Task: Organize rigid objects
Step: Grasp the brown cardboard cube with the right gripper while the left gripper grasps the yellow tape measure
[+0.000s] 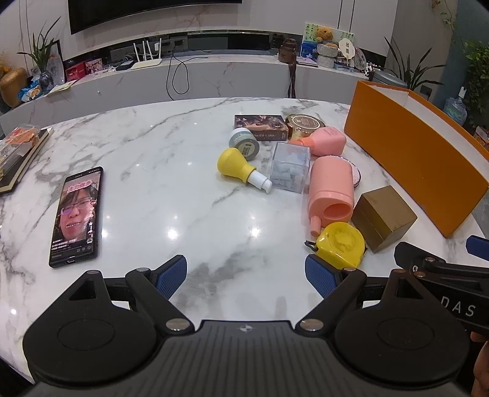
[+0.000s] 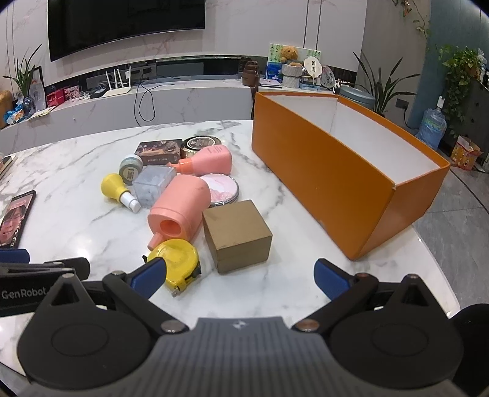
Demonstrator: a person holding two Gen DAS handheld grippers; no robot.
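marble tabletop (image 1: 128,146) lies under both grippers, held low and level. left gripper (image 1: 246,276) spread wide, empty; right gripper (image 2: 240,279) also released, near the yellow tape measure (image 2: 177,259).

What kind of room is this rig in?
Most likely a home living room. A large wall-mounted TV hangs over a long marble media console carrying a router, and potted plants stand at the right. The work surface is a marble table.

Wrist cams low (shared clutter (image 1: 305,180)), fwd.
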